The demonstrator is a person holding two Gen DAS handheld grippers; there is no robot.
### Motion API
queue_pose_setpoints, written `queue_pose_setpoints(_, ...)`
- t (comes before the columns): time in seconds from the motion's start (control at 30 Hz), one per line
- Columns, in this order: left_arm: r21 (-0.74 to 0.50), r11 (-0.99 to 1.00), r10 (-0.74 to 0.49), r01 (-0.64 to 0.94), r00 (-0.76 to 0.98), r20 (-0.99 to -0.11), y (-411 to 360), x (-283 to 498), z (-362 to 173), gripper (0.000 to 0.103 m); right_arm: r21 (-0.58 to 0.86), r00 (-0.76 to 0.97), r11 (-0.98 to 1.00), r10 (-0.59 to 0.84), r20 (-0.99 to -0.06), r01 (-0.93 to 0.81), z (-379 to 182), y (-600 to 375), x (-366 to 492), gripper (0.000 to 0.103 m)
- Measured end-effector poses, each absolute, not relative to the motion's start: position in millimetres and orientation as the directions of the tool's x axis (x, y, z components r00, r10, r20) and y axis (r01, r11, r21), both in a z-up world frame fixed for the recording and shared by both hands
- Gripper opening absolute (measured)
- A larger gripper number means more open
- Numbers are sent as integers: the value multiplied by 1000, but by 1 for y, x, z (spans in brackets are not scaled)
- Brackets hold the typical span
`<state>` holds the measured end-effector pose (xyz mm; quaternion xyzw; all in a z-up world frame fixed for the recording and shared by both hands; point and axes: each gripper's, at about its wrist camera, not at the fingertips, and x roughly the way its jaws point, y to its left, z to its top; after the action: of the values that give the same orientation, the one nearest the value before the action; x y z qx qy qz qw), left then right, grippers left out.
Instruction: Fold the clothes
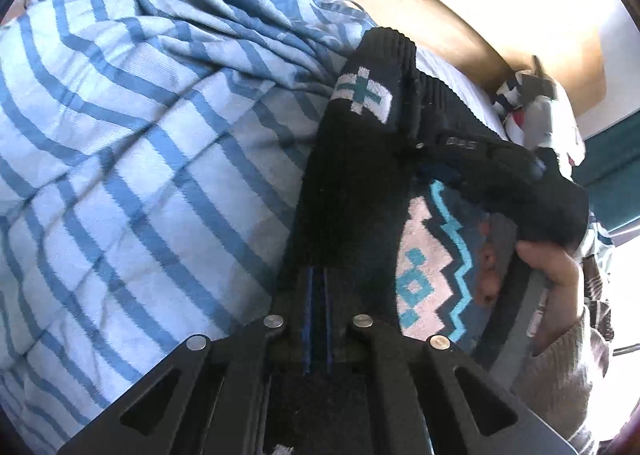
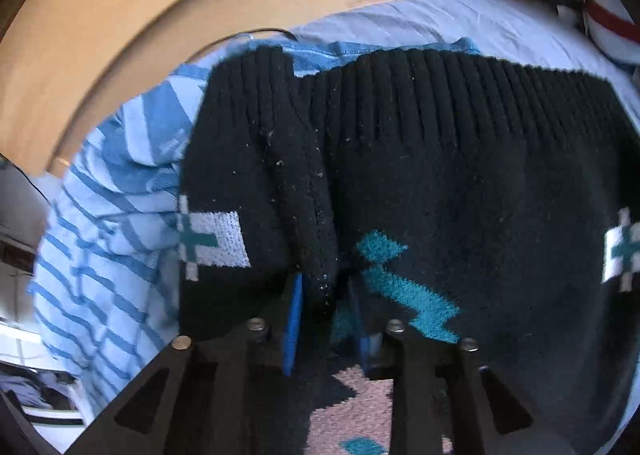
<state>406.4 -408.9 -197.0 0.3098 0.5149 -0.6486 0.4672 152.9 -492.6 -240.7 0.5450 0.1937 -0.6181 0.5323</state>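
Left gripper (image 1: 316, 287) nearly closed; right gripper (image 2: 328, 319) parted, both angled downward.

The black sweater (image 2: 440, 159) is a coarse, matt knit, ribbed along its hem and flecked with pale lint, while the blue-striped duvet (image 1: 132, 159) under it looks like soft woven cotton, crumpled. The headboard (image 2: 168, 15) is smooth tan wood with a dull sheen, and the right gripper (image 2: 328, 319) is matt black plastic with shiny metal bolts.
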Motion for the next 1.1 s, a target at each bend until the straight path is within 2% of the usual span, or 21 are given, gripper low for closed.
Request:
queue_pose_setpoints(0.07, -380, -21, -278, 925, -370, -886, -404, 407, -199, 37, 328, 152, -355, -442, -884, 876, -236, -489, 154, 42)
queue_pose_setpoints(0.1, -385, -28, -278, 922, -377, -883, -402, 407, -197, 39, 318, 141, -357, -442, -886, 878, -232, -488, 155, 44)
queue_pose_setpoints(0.23, -372, -90, -274, 924, -382, -883, -387, 402, -190, 39, 312, 117, -353, -478, -870, 882, -213, -485, 151, 59)
queue_pose_setpoints(0.37, -333, -121, -260, 935, -353, -899, -384, 391, -193, 39, 287, 68, -377, -499, -864, 881, -205, -507, 143, 60)
queue_pose_setpoints(0.47, -332, -114, -250, 936, -350, -903, -390, 392, -197, 39, 322, 99, -386, -497, -862, 864, -213, -530, 139, 60)
queue_pose_setpoints(0.5, -329, -107, -253, 938, -346, -904, -389, 394, -199, 39, 340, 114, -381, -506, -855, 860, -214, -534, 139, 40)
queue_pose_setpoints(0.53, -325, -100, -255, 940, -340, -905, -388, 397, -200, 39, 325, 102, -359, -520, -848, 875, -213, -534, 140, 5)
queue_pose_setpoints(0.63, -335, -63, -254, 940, -339, -906, -380, 407, -205, 39, 219, -3, -369, -517, -856, 903, -212, -527, 141, 5)
queue_pose_setpoints(0.73, -346, -26, -249, 938, -342, -906, -370, 417, -208, 39, 296, 43, -450, -492, -870, 843, -229, -516, 108, 5)
queue_pose_setpoints(0.8, -338, -16, -255, 941, -331, -909, -360, 419, -205, 39, 384, 98, -460, -531, -842, 800, -229, -500, 95, 9)
queue_pose_setpoints(0.9, -328, -1, -260, 945, -317, -912, -343, 422, -199, 39, 455, 159, -463, -546, -822, 761, -215, -474, 95, 55)
queue_pose_setpoints(1.1, -321, -6, -231, 947, -314, -921, -305, 414, -198, 42, 486, 276, -340, -510, -814, 805, -190, -393, 160, 54)
